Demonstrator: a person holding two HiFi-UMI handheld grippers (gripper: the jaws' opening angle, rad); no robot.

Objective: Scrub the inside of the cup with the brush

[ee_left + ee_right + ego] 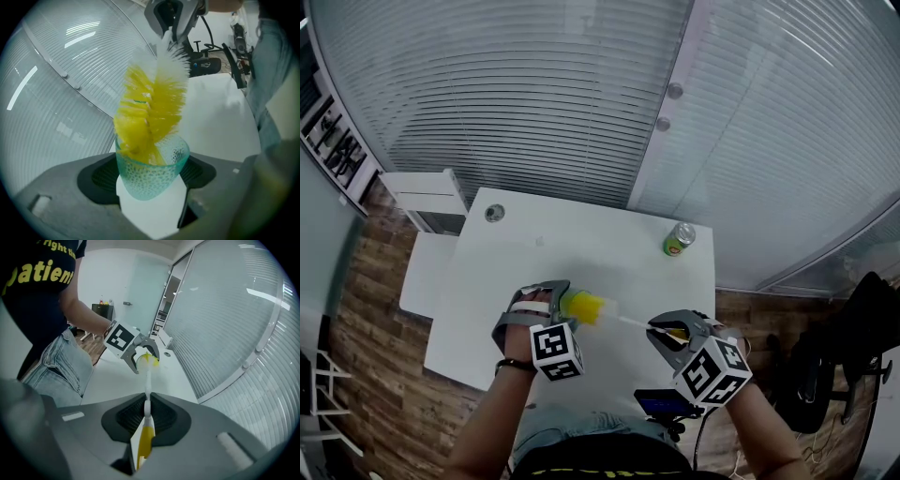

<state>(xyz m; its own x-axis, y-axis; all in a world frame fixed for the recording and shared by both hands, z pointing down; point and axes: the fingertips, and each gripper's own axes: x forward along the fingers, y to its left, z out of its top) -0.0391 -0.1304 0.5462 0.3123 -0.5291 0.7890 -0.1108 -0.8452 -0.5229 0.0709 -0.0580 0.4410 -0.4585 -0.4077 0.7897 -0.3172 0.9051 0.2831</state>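
Cup (151, 180) sits clenched between the jaws of the left claw (562, 305), a clear greenish tumbler with a dimpled wall, gripped low on its body. Its mouth is tipped away from that claw and toward the other one. It is held over the near part of the white desk (581, 234) rather than standing on it.

Just right of the cup's rim is the brush (152, 110). The tip of its yellow bristle head is inside the mouth, but most of the bristles, including the white tuft at the handle end, are outside the cup. From there the thin white stem runs on to the right, away from the cup.

Further right of the cup, the right claw (670, 330) is closed tight on the brush's yellow and white handle, the stem leaving straight out between its jaws.

Well beyond the cup, at the desk's far right, stands a green can (678, 239), clear of the work.

Scrubbing looks barely begun. To do it well, I would hold the cup steady and drive the head in along the cup's own axis until the bristles reach the bottom. Then twist and stroke it against the wall all round. The stem is slim, so sideways force could bend it or lever the cup out of its grip.
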